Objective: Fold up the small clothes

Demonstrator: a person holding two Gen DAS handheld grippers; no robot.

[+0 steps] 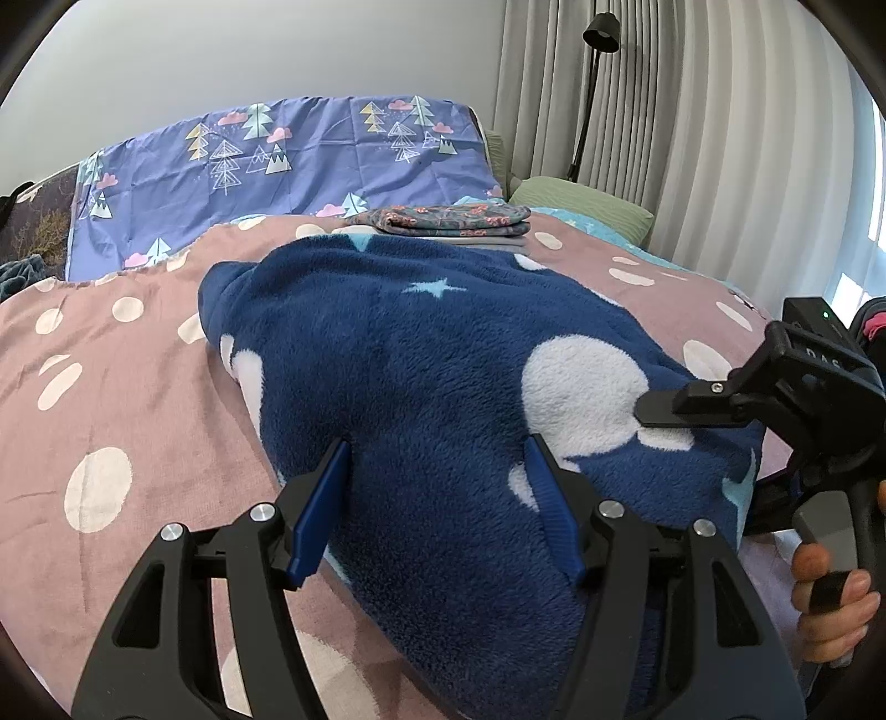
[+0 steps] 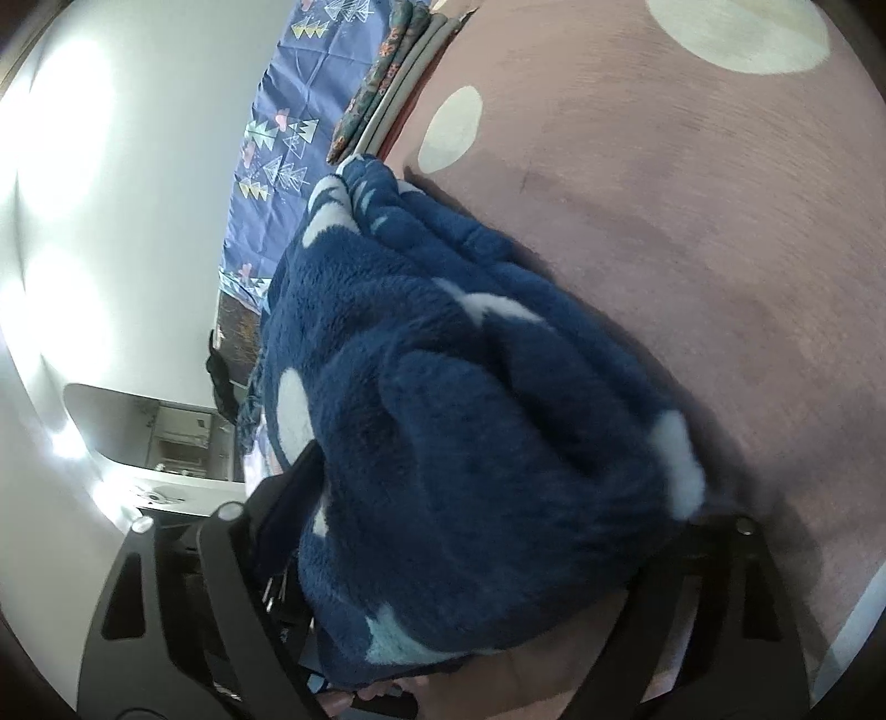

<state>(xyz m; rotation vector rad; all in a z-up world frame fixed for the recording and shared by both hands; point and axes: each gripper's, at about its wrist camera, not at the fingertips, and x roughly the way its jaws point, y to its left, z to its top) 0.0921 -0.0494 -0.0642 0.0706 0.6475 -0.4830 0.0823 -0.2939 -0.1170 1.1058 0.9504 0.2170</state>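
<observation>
A dark blue fleece garment (image 1: pixel 421 376) with white blobs and pale stars lies on the pink dotted bedspread (image 1: pixel 111 399). My left gripper (image 1: pixel 437 498) is open, its blue fingers (image 1: pixel 324 509) straddling the garment's near part. My right gripper (image 1: pixel 664 410) reaches in from the right, tilted on its side, and one black finger lies on top of the garment's right edge. In the right wrist view the fleece (image 2: pixel 470 432) fills the space between the fingers and hides the tips, so it looks held.
A stack of folded clothes (image 1: pixel 448 221), floral piece on top, sits at the far side of the bed. A purple tree-print sheet (image 1: pixel 266 166) hangs behind. A green pillow (image 1: pixel 581 205), grey curtains and a black lamp (image 1: pixel 601 33) stand at the right.
</observation>
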